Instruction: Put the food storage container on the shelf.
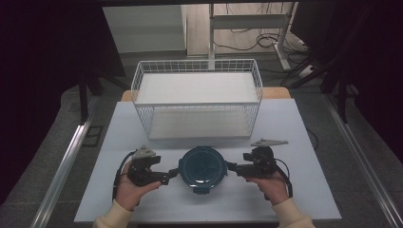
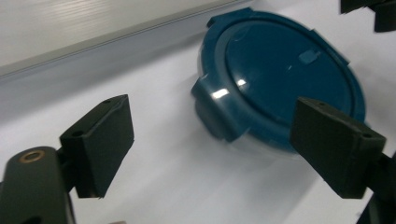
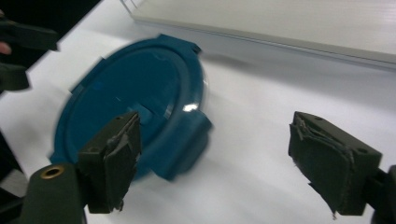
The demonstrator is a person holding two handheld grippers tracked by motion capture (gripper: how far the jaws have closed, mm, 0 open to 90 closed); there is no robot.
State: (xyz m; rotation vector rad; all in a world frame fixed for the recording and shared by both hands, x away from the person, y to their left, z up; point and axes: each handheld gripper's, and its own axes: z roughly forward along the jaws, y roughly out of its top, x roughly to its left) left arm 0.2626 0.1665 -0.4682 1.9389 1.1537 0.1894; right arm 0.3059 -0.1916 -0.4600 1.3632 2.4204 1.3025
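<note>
Round dark-teal plastic container lid (image 1: 203, 167) is seen lying flat on the white surface (image 1: 285, 128), between the two sets of fingers. Left gripper (image 1: 172, 175) is held wide open just beside its left edge, right gripper (image 1: 230, 166) wide open beside its right edge; nothing is gripped.

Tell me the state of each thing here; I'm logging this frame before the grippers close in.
Round container: upright on the table, teal lid on, side latch folded down.
Wire basket: upright, nothing inside.
Left gripper: open, jaws around the container's latch side, not clamped.
Right gripper: open, one jaw over the lid's edge, nothing held.
</note>
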